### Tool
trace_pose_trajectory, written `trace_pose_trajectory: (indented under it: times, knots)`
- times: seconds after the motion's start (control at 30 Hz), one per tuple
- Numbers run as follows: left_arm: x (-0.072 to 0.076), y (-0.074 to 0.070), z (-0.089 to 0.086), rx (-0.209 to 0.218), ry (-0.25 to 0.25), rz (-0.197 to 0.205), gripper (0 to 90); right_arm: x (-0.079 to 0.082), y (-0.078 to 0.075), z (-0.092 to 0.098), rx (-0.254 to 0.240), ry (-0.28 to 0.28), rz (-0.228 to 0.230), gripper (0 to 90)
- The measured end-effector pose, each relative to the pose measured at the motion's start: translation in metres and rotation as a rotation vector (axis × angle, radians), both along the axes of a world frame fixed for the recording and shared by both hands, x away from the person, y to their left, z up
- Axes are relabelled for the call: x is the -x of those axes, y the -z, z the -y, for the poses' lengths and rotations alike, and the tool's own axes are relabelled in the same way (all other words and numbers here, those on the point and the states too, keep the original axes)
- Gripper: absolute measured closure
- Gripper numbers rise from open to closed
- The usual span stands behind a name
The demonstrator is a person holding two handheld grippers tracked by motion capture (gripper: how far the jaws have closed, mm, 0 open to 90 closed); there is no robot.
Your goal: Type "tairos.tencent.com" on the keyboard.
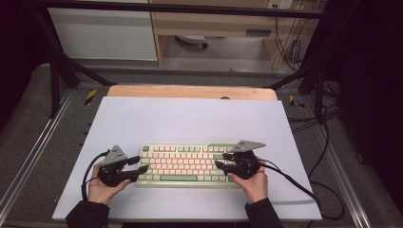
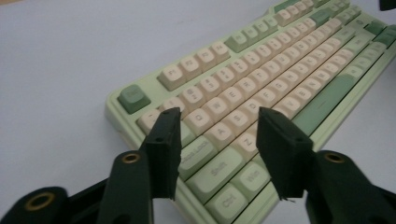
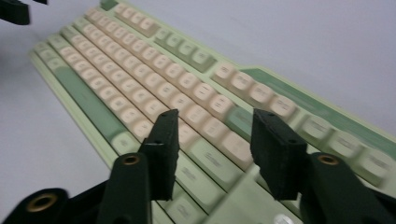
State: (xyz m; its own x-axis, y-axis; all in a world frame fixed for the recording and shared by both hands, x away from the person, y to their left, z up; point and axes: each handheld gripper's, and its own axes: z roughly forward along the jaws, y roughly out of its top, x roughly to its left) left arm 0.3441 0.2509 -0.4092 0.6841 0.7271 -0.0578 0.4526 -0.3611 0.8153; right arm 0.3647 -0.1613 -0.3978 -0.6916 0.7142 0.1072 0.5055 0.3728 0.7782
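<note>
1. As I looked down from the high view, the keyboard (image 1: 184,165) lay on the white table sheet (image 1: 190,118) near its front edge, roughly centred, its long axis running parallel to that edge.
2. My left gripper (image 1: 140,165) sat at the keyboard's left end and my right gripper (image 1: 220,160) at its right end, each pointing inward along the long axis, so the board lay between the two.
3. The left gripper (image 2: 218,135) was released: its jaws stood apart over the left-end keys, clamping nothing that I could see.
4. The right gripper (image 3: 212,140) was likewise released, jaws apart above the keys at the right end (image 3: 201,112); that view was blurred.
5. Neither hand was clearly nearer; both sat at their own short end.
6. I judged that any lift or shift would depend on both jaws closing on the short ends together, since the board was long and one-sided grip could let it swing.
</note>
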Motion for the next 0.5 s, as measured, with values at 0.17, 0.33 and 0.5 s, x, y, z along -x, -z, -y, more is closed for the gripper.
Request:
trace_pose_trajectory:
  times: [0.17, 0.33, 0.5]
  knots:
    - [0.001, 0.005, -0.017, -0.015, -0.018, -0.009, 33.2, 0.003, 0.003, 0.028, -0.014, 0.051, 0.011, 28.9]
    - [0.003, 0.013, -0.036, -0.007, -0.047, -0.022, 26.1, 0.007, 0.011, 0.057, -0.038, 0.08, 0.003, 16.3]
    - [0.006, 0.02, -0.048, -0.004, -0.053, -0.031, 14.2, 0.012, 0.022, 0.08, -0.034, 0.094, 0.015, 6.7]
